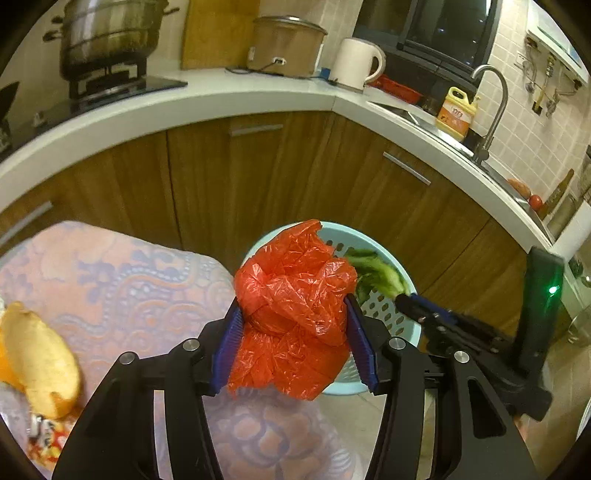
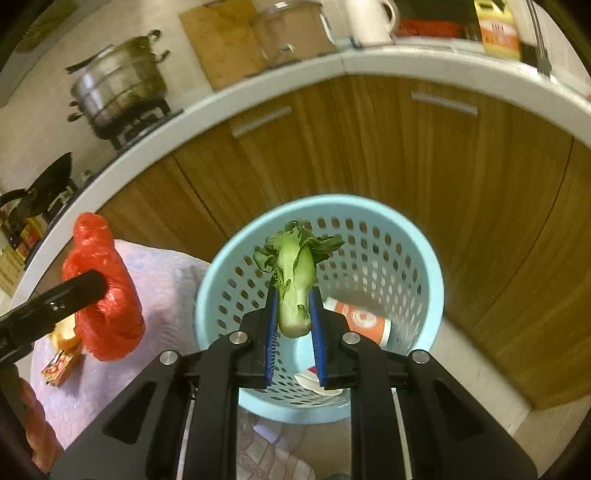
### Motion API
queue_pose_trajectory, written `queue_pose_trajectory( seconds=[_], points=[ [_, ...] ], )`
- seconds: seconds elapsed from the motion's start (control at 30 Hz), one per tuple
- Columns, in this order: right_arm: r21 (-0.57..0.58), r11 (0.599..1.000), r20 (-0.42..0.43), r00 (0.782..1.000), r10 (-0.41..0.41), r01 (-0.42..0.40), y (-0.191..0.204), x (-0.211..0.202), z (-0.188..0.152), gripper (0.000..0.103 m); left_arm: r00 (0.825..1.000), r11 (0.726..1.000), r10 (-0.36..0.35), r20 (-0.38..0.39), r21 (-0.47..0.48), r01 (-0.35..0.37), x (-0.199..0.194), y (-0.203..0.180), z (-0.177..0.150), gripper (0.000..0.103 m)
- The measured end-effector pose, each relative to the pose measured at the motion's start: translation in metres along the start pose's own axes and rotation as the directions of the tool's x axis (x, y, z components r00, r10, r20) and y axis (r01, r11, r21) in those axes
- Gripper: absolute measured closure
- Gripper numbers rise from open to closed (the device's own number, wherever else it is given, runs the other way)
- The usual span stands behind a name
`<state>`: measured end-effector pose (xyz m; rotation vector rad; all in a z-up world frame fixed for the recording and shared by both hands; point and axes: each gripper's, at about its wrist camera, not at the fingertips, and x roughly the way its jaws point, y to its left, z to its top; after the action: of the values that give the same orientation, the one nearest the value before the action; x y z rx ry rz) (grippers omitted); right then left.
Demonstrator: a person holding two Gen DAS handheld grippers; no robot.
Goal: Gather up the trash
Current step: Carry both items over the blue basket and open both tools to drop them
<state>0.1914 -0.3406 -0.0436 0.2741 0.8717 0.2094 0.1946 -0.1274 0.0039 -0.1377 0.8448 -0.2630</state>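
My left gripper (image 1: 293, 325) is shut on a crumpled red plastic bag (image 1: 295, 291), held just in front of a light blue perforated basket (image 1: 386, 314). In the right wrist view the bag (image 2: 103, 295) hangs left of the basket, over the table edge. My right gripper (image 2: 293, 317) is shut on a green bok choy (image 2: 295, 280), stem end toward the camera, held over the basket's (image 2: 424, 258) opening. An orange and white cup (image 2: 364, 321) and a white scrap (image 2: 312, 382) lie inside the basket. The left wrist view shows the right gripper (image 1: 404, 301) with the bok choy (image 1: 373, 271) above the rim.
A table with a pink and purple patterned cloth (image 1: 129, 280) stands left of the basket, with a pale fruit peel (image 1: 40, 362) and a printed wrapper (image 1: 44, 439) on it. Wooden cabinets (image 1: 258, 177) and a white counter (image 1: 221, 105) curve behind, carrying a pot (image 1: 110, 33), kettle (image 1: 354, 62) and sink tap (image 1: 495, 110).
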Motion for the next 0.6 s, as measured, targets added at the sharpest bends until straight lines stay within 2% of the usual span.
queue_pose_trajectory(
  seconds=[0.13,0.23,0.33,0.37,0.47,0.5,0.6],
  points=[
    [0.018,0.999,-0.022,0.999,-0.037,0.037,-0.005,0.016,-0.002,0.088,0.999,0.999,-0.032,-0.011,-0.018,0.032,0.014,-0.005,0.001,0.051],
    [0.018,0.998,-0.037,0.997,-0.062,0.063,-0.009,0.024,-0.003,0.088,0.999,1.000,-0.030,-0.015,-0.006,0.030,0.023,-0.010,0.001,0.050],
    [0.035,0.997,-0.040,0.997,-0.064,0.065,-0.019,0.025,-0.005,0.087,1.000,1.000,-0.016,-0.008,-0.012,0.016,0.029,-0.012,0.004,0.041],
    [0.038,0.997,-0.036,0.997,-0.067,0.068,-0.021,0.023,-0.006,0.087,1.000,1.000,0.003,-0.005,-0.014,-0.003,0.031,-0.012,0.005,0.033],
    [0.027,0.997,-0.022,0.997,-0.074,0.075,-0.022,0.019,-0.005,0.087,1.000,1.000,0.004,-0.007,-0.015,-0.004,0.035,-0.009,0.003,0.029],
    [0.025,0.997,-0.021,0.997,-0.075,0.075,-0.022,0.019,-0.004,0.086,1.000,1.000,0.005,-0.016,-0.019,-0.005,0.036,-0.007,0.002,0.026],
    [0.019,0.998,-0.004,0.998,-0.061,0.061,-0.018,0.011,-0.005,0.073,1.000,1.000,0.019,-0.020,-0.025,-0.019,0.035,-0.004,-0.001,0.025]
  ],
)
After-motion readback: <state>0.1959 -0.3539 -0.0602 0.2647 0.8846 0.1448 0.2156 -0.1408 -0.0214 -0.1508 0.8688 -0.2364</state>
